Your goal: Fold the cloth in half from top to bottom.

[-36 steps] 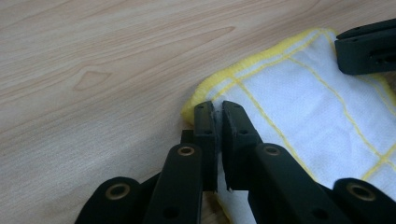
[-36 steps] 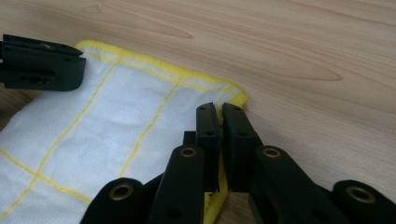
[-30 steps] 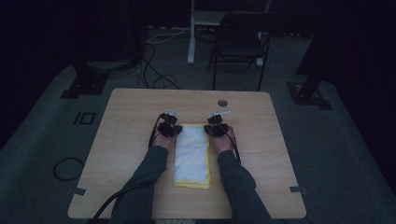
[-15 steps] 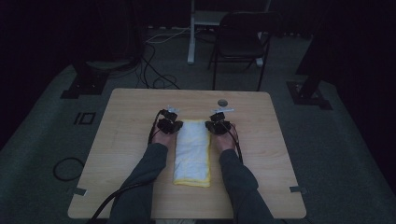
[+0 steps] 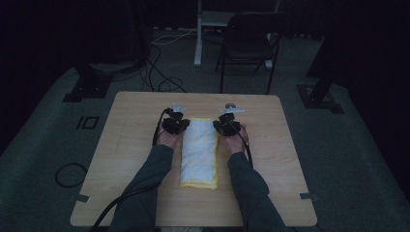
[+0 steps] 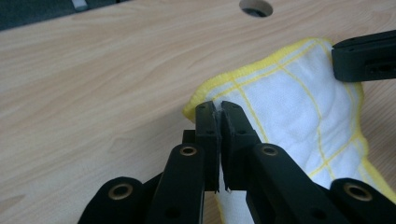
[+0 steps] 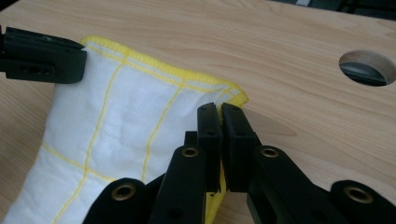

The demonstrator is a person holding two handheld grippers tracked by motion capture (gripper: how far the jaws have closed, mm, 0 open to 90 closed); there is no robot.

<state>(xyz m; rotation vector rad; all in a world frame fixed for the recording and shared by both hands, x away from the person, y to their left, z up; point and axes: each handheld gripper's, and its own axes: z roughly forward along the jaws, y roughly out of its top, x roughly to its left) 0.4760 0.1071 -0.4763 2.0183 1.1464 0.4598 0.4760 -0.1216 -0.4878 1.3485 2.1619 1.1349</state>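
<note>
You have a cloth point(image 5: 199, 151) lying lengthwise in the middle of the table point(image 5: 125, 140), white with yellow grid lines and a yellow hem, folded into a long narrow strip that runs from your side toward the far edge. Your left gripper point(image 5: 176, 124) sits at the cloth's far left corner and your right gripper point(image 5: 228, 126) at its far right corner, one on each side of the cloth with its far end between them.

In the left gripper view, your left gripper point(image 6: 218, 112) is clenched on the cloth point(image 6: 299, 107): the two black jaws stand nearly together with a thin fold of white fabric pinched between them, right at the hemmed corner. The tip of your other gripper shows at the cloth's opposite corner (upper right of that view).

In the right gripper view, your right gripper point(image 7: 219, 114) is likewise clamped on the cloth point(image 7: 116, 116), jaws pressed close over the yellow hem at its corner. The far end of the cloth bows up a little between the two grips. Beyond the cloth, a round hole point(image 7: 369, 68) opens in the table point(image 7: 261, 42) near its far edge.
</note>
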